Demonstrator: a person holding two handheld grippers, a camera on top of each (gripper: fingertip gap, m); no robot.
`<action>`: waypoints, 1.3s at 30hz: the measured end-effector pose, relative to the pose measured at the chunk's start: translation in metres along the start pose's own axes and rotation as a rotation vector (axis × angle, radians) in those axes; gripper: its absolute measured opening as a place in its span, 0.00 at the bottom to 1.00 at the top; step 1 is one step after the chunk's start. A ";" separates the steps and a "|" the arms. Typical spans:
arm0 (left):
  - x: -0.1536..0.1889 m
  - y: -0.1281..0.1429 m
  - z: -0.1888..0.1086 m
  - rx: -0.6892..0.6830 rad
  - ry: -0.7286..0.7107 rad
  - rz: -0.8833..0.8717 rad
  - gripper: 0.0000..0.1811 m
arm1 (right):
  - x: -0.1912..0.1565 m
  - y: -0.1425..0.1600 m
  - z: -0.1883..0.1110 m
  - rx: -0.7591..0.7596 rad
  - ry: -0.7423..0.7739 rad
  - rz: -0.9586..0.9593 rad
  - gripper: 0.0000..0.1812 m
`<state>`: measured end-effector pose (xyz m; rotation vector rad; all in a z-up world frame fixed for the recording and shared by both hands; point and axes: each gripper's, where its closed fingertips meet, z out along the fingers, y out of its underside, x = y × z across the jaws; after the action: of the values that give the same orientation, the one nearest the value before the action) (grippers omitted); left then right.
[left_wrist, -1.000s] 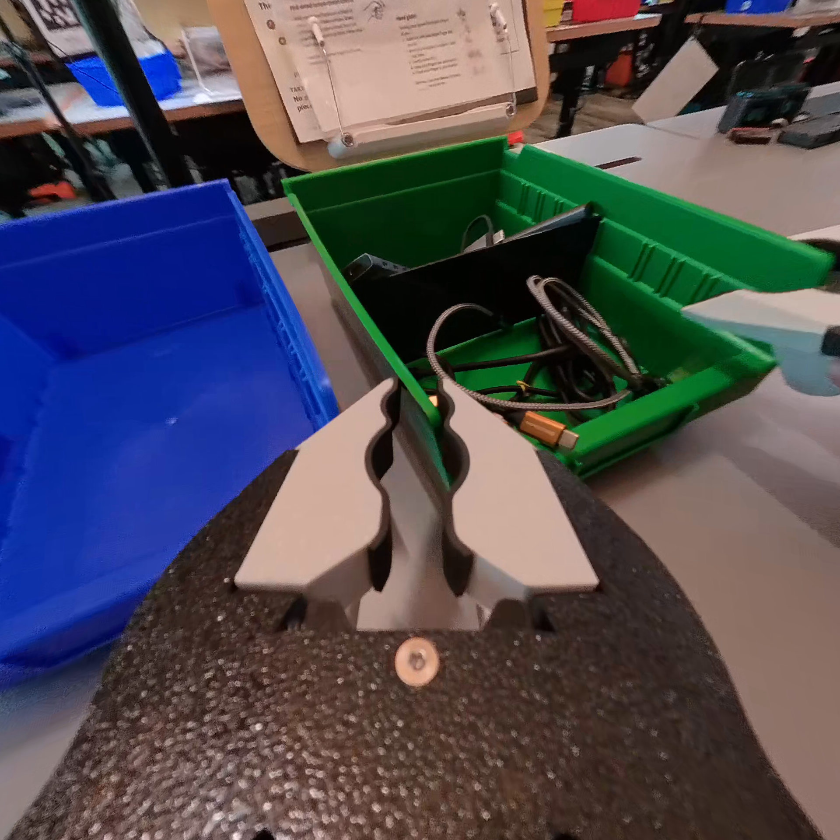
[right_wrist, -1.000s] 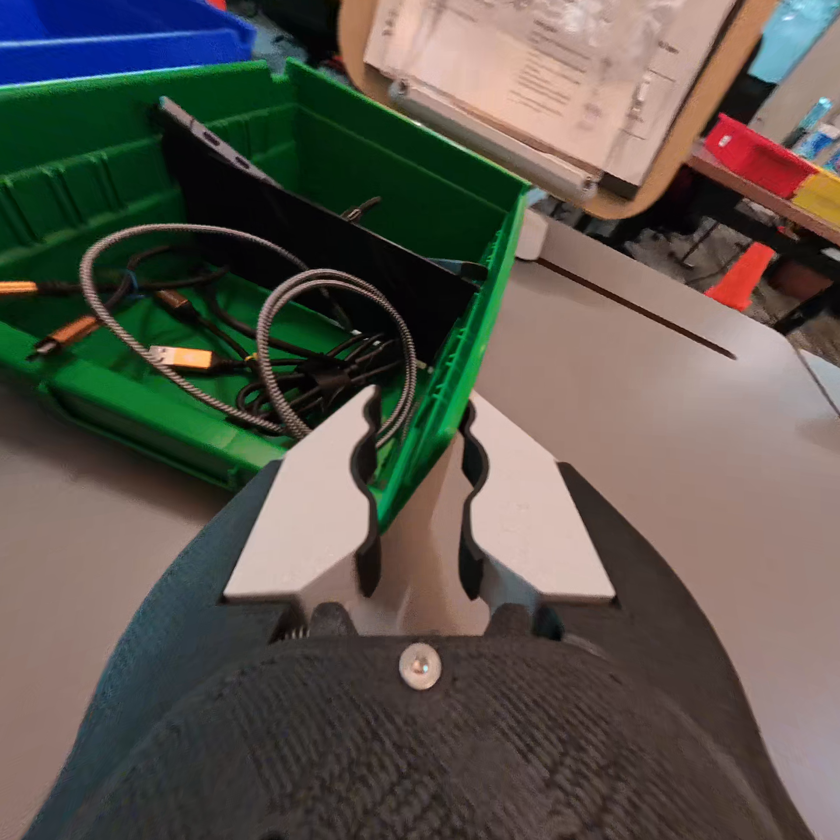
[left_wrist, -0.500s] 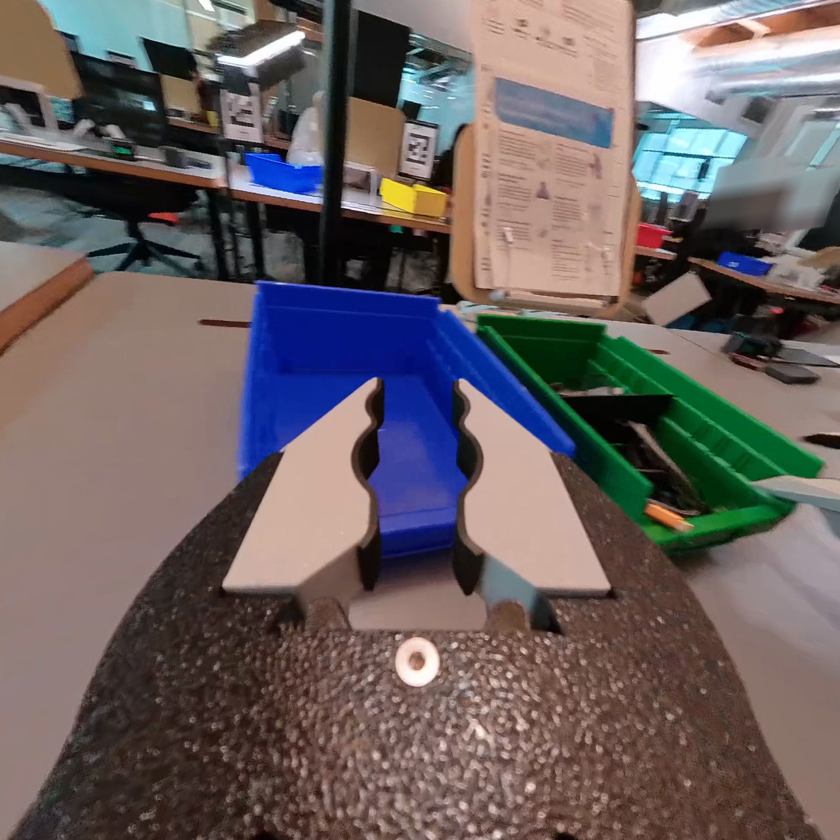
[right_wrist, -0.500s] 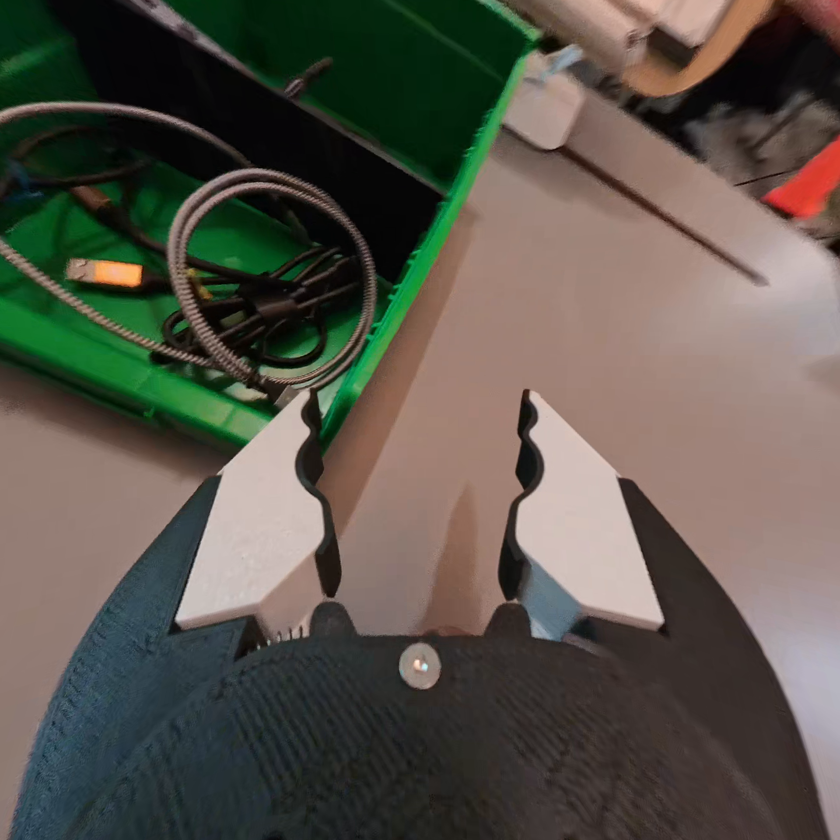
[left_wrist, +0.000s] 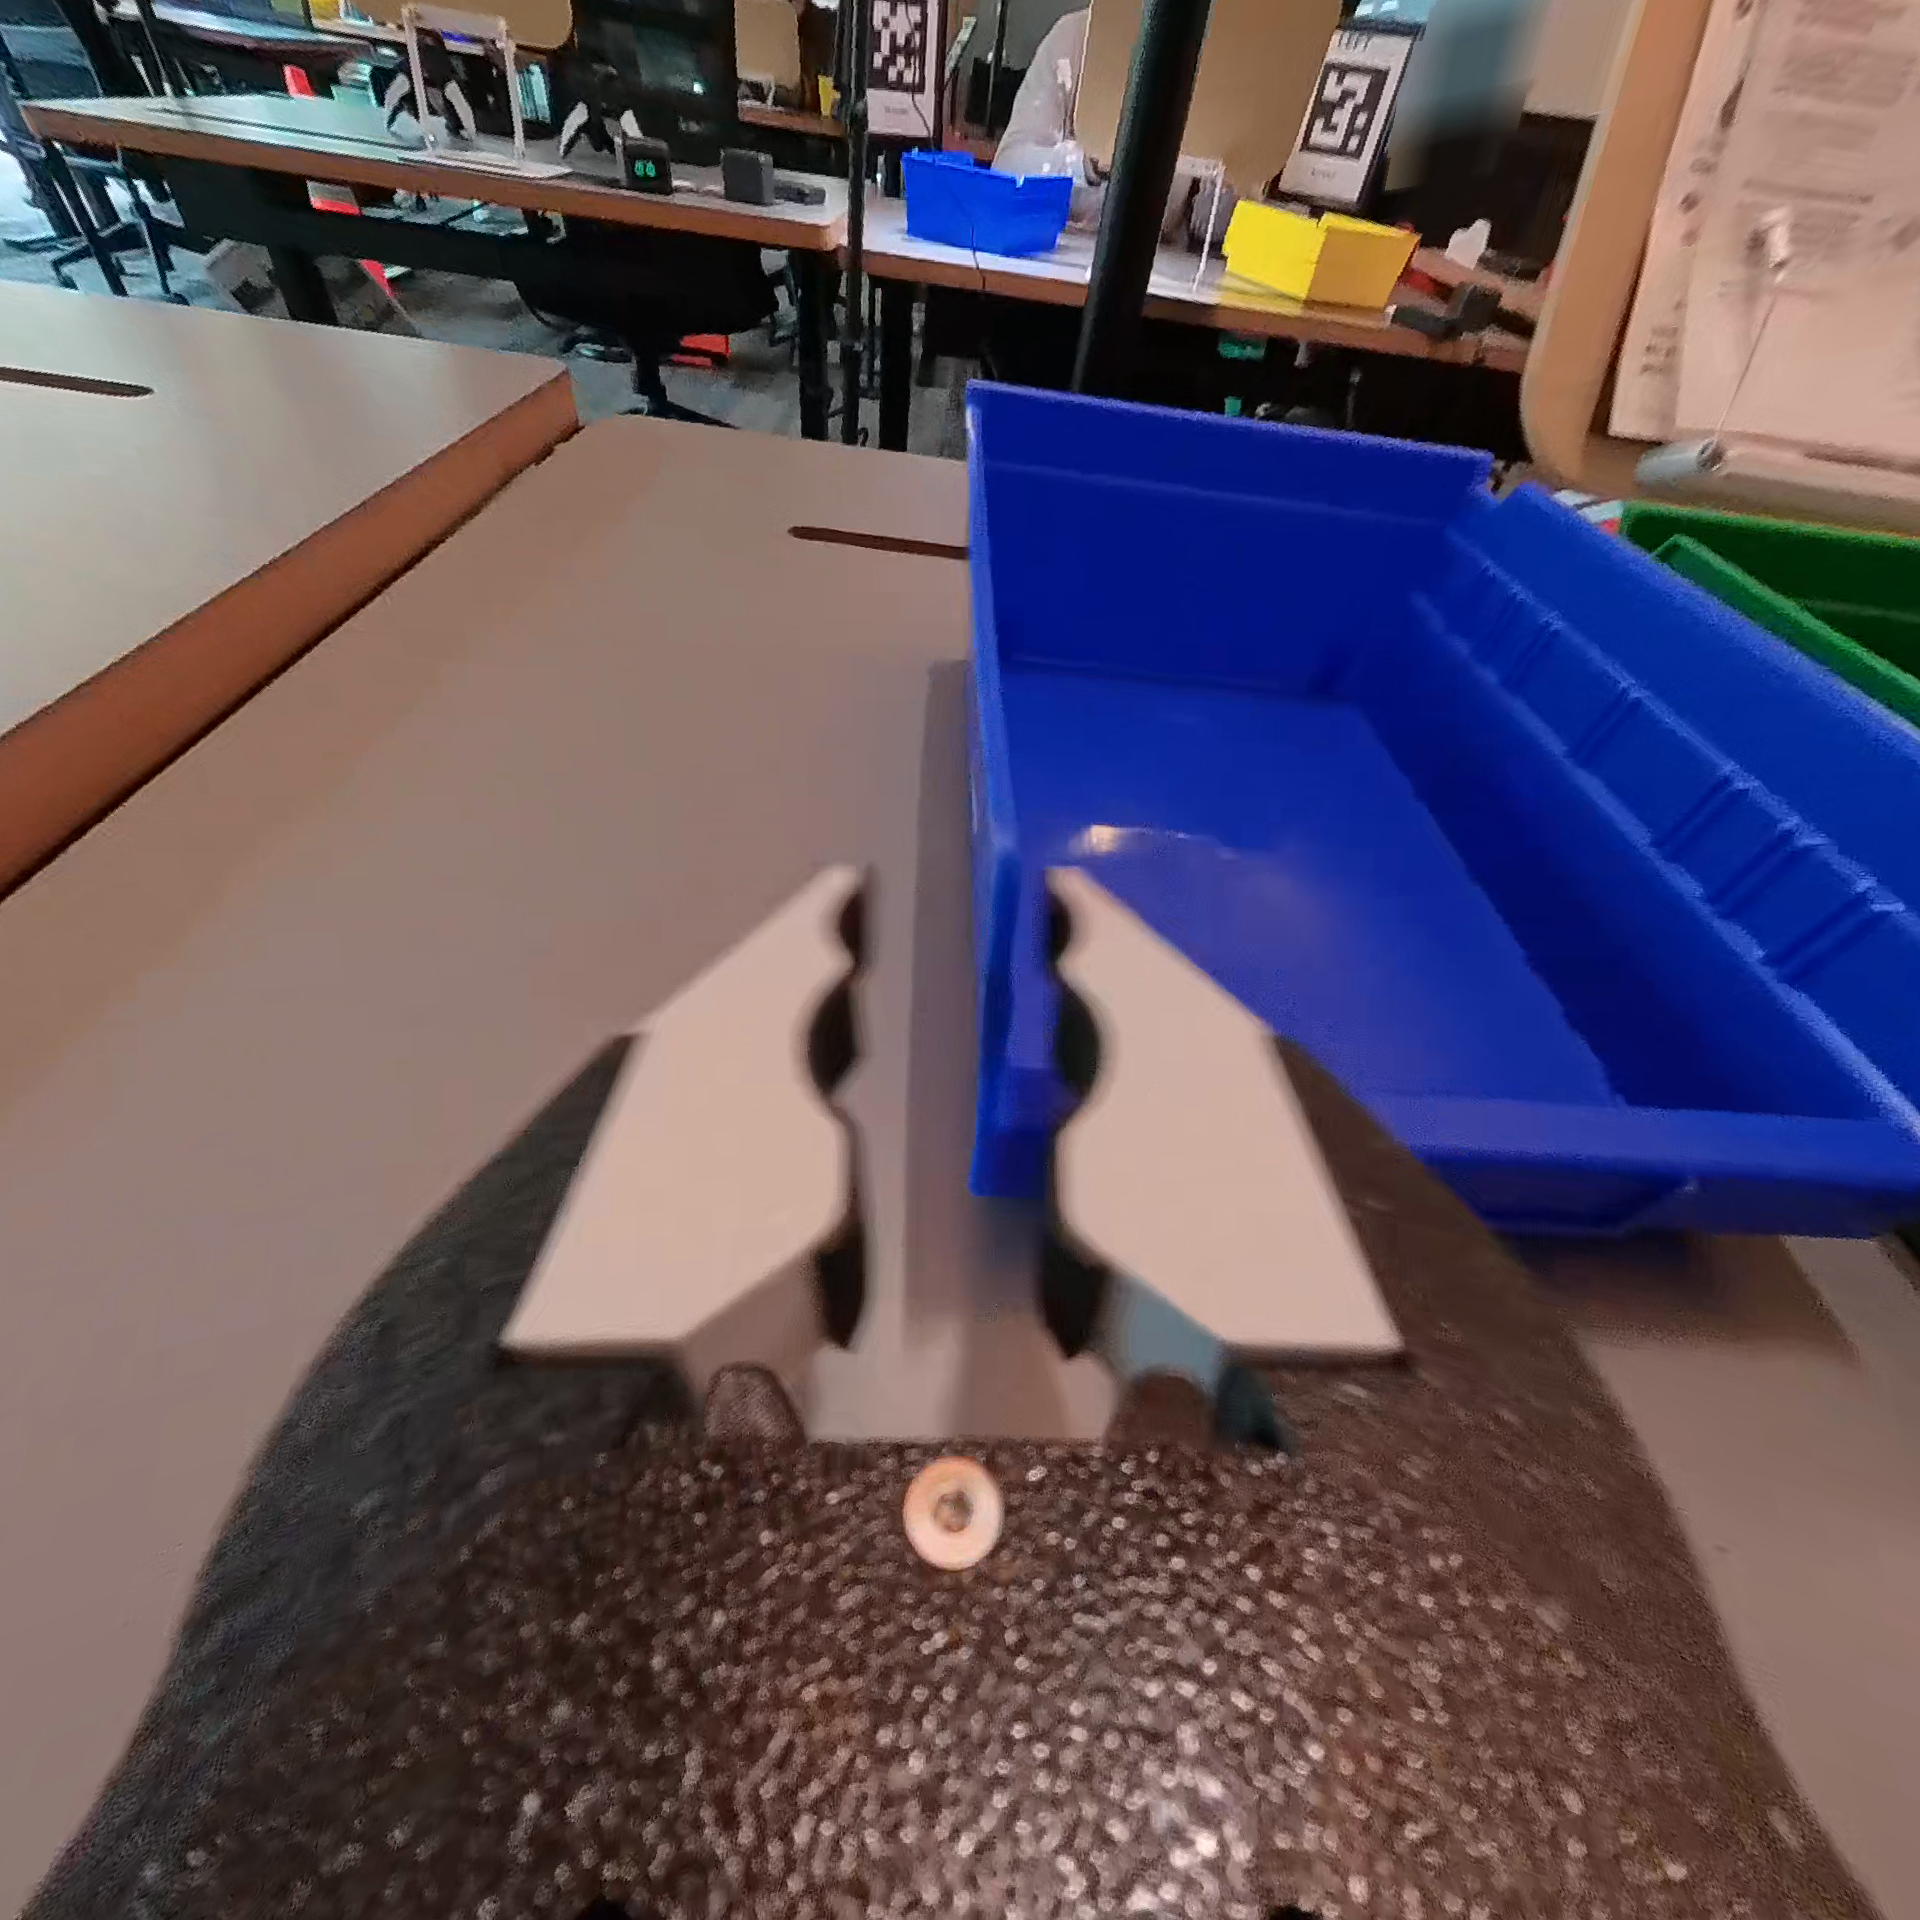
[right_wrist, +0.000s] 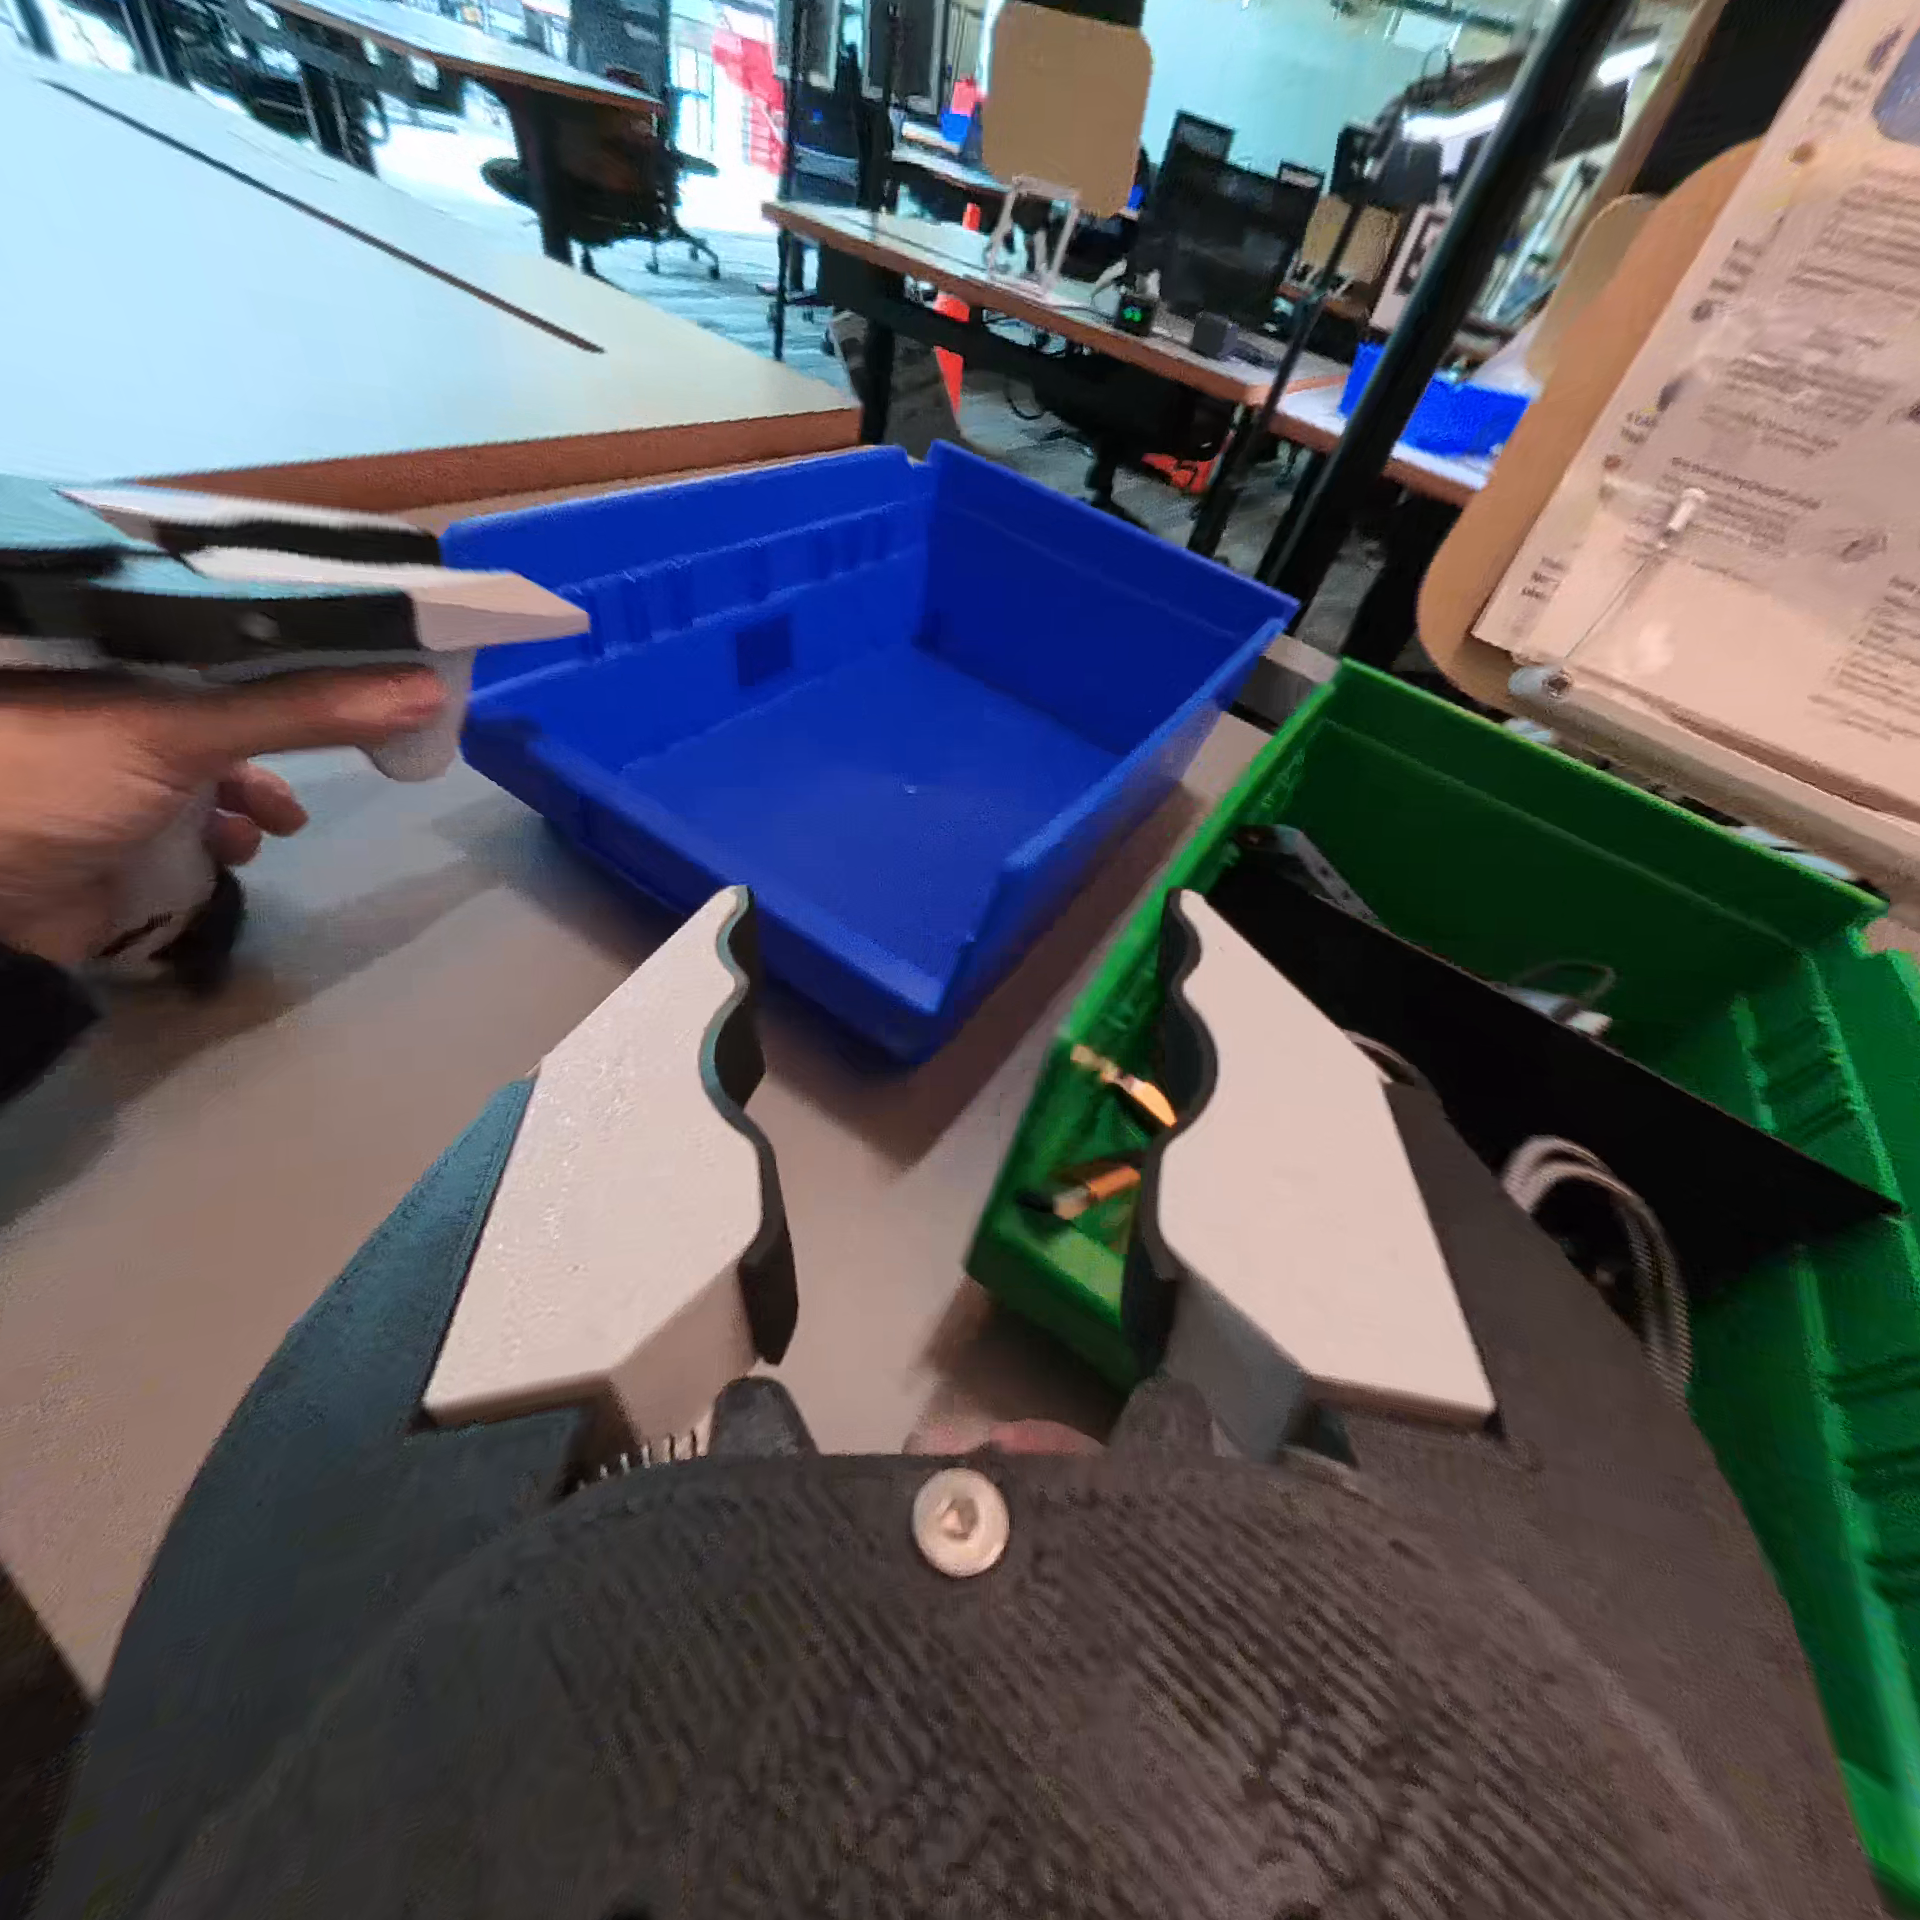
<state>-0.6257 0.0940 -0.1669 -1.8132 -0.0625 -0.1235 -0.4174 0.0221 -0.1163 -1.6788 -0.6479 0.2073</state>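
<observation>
Now both grippers have let go of the green bin (right_wrist: 1507, 873), jaws open and empty, left gripper (left_wrist: 951, 914) straddling the blue bin (left_wrist: 992, 790) wall.

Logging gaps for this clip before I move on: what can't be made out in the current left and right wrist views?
- Green bin: cut off by the left view's right edge; in the right view the right gripper covers its near part.
- Cables in it: mostly hidden by the black divider and fingers.
- Left gripper: whether it touches the blue bin wall between its fingers is blurred.
</observation>
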 end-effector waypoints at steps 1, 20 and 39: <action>0.003 0.000 0.000 -0.002 0.029 0.014 0.02 | -0.009 -0.003 0.004 0.021 -0.010 0.013 0.41; -0.065 0.006 -0.062 -0.136 0.007 -0.051 0.01 | -0.083 0.022 0.084 -0.061 -0.095 0.208 0.29; 0.221 -0.140 -0.128 0.601 0.166 0.308 0.07 | 0.173 -0.080 -0.051 0.463 0.184 0.287 0.02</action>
<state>-0.4281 -0.0015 0.0244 -1.1895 0.2716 -0.0296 -0.2738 0.0753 0.0085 -1.3152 -0.1948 0.3722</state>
